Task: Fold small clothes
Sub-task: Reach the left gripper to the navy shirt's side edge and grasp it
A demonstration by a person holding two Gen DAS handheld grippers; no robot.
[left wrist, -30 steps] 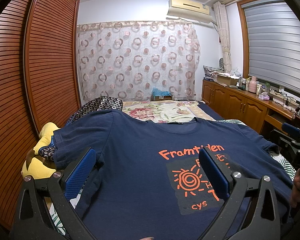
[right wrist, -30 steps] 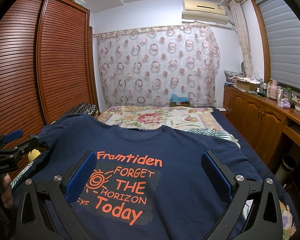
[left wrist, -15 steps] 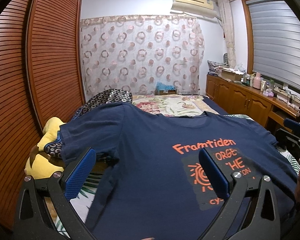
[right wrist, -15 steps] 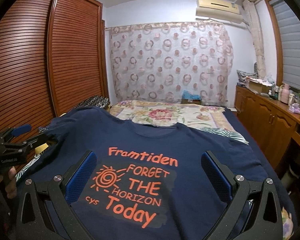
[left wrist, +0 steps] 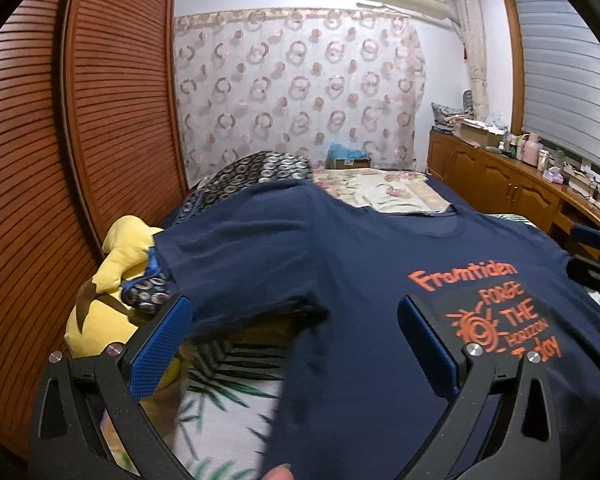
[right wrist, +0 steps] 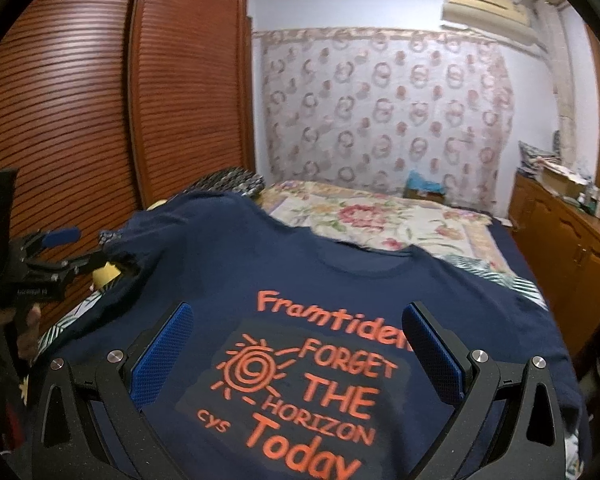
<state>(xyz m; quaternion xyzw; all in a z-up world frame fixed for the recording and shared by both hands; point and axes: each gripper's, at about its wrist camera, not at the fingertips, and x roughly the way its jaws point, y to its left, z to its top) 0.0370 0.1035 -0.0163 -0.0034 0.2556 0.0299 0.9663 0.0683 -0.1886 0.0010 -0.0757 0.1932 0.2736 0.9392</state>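
Folding not started: navy T-shirt (right wrist: 228, 264) lies spread print-up on the bed (right wrist: 384, 216), left sleeve lifted. Left gripper (left wrist: 294, 334) and right gripper (right wrist: 298, 344) both gape, holding nothing.

The bed (right wrist: 496, 240) carries a floral quilt (right wrist: 380, 220), a leaf-print sheet (left wrist: 228, 392), a navy T-shirt (right wrist: 260, 272) and a yellow plush (left wrist: 112, 276).

T-shirt (left wrist: 380, 280) left side now lifted off bed (left wrist: 228, 408), more leaf-print sheet bare vs 1 s ago.
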